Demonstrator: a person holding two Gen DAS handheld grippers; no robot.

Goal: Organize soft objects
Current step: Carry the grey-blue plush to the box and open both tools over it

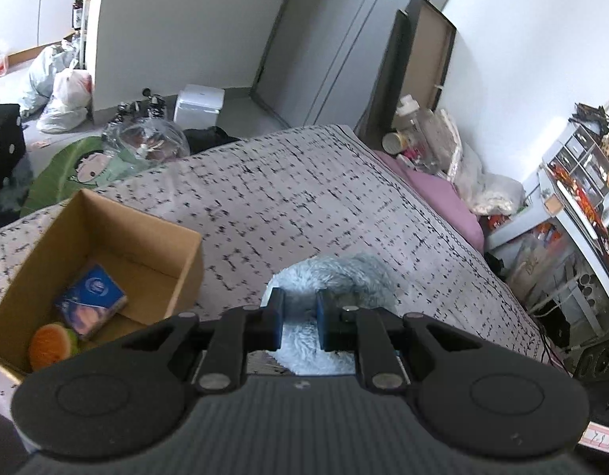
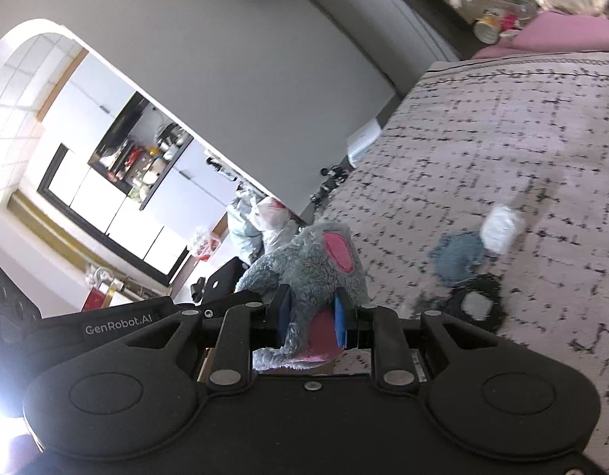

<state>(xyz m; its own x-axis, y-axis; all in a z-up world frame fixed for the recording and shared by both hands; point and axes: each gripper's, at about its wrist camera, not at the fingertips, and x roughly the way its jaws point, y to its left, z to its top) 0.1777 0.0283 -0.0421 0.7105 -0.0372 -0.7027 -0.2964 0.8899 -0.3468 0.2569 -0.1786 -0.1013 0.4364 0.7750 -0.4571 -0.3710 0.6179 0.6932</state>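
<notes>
Jaws first. Left gripper (image 1: 298,318): blue pads nearly together, clamped on pale grey-blue fur of the plush toy (image 1: 336,277), which bulges out beyond the fingertips and hangs over the bed (image 1: 304,182). Right gripper (image 2: 312,312): jaws pinched tight on a limb or ear of the same kind of grey plush (image 2: 312,265); pink patch visible on the part above the pads, more pink fabric trailing below them. Judgement: both grippers hold one toy between them, since the left gripper's body shows at the left edge of the right wrist view, close alongside. Cannot confirm from either view alone.

Key relation for the coming move: cardboard box (image 1: 102,253) sits on the bed to the left of the left gripper and a little ahead of it, open top facing up. Left hand is the nearer one to it. Box already holds a blue packet (image 1: 92,299) and an orange-and-green soft ball (image 1: 51,346); room remains at the far side. Toy's long axis cannot be read; too much of it is hidden by the jaws.

Farther out, right wrist view: blue cloth piece (image 2: 459,257), small white item (image 2: 500,227) and black ring-shaped piece (image 2: 478,306) lie loose on the bedspread, well apart from the box. Likely still to be sorted.

Beyond: pink pillow (image 1: 443,198), cluttered shelves, floor bags.
</notes>
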